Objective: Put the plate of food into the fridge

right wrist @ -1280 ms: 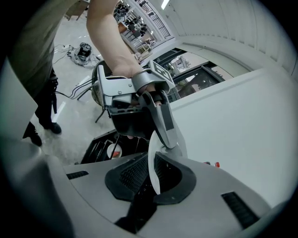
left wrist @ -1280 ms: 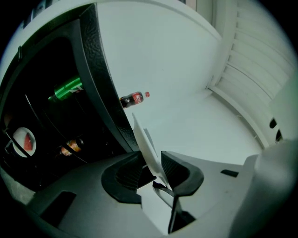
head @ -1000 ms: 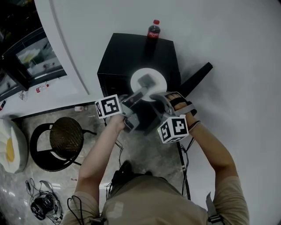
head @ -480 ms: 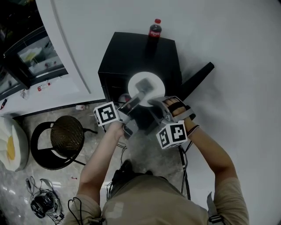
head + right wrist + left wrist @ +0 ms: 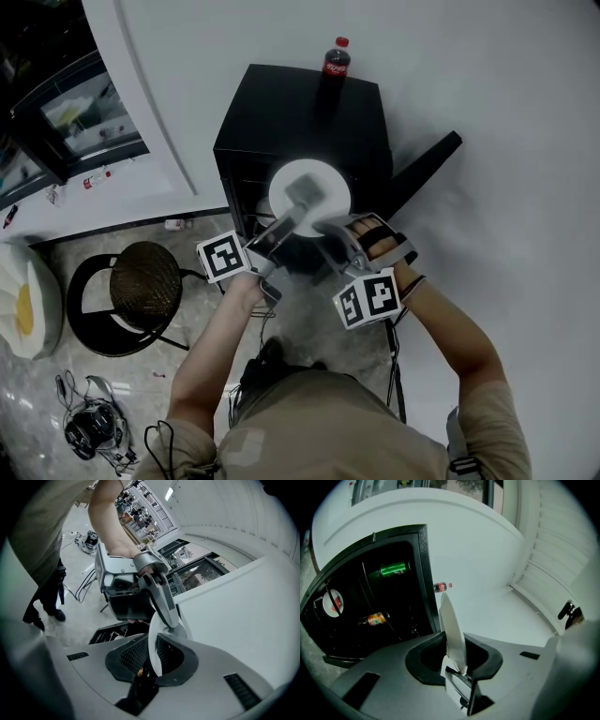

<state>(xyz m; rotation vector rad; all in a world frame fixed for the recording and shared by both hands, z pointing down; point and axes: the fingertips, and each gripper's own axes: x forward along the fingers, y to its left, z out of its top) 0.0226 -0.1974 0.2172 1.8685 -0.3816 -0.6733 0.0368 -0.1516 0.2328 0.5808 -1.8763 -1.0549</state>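
A white plate (image 5: 328,178) hangs level in front of the black fridge (image 5: 291,103), whose door (image 5: 422,173) stands swung open to the right. My left gripper (image 5: 302,192) reaches over the plate's near-left side. Its jaws are closing, with the plate's rim (image 5: 452,630) between them and pressed. My right gripper (image 5: 328,225) is shut on the near-right rim (image 5: 154,639). In the right gripper view the left gripper (image 5: 140,588) faces it across the plate. No food can be made out on the plate.
A cola bottle (image 5: 336,58) stands on the fridge's far edge. Inside the fridge lie a green can (image 5: 391,569) and an orange-labelled bottle (image 5: 375,618) on wire shelves. A round stool (image 5: 142,292) stands to the left, and cables (image 5: 89,431) lie on the floor.
Both grippers and the plate have drawn slightly back toward me and lower in front of the fridge. The hold on the plate looks the same.
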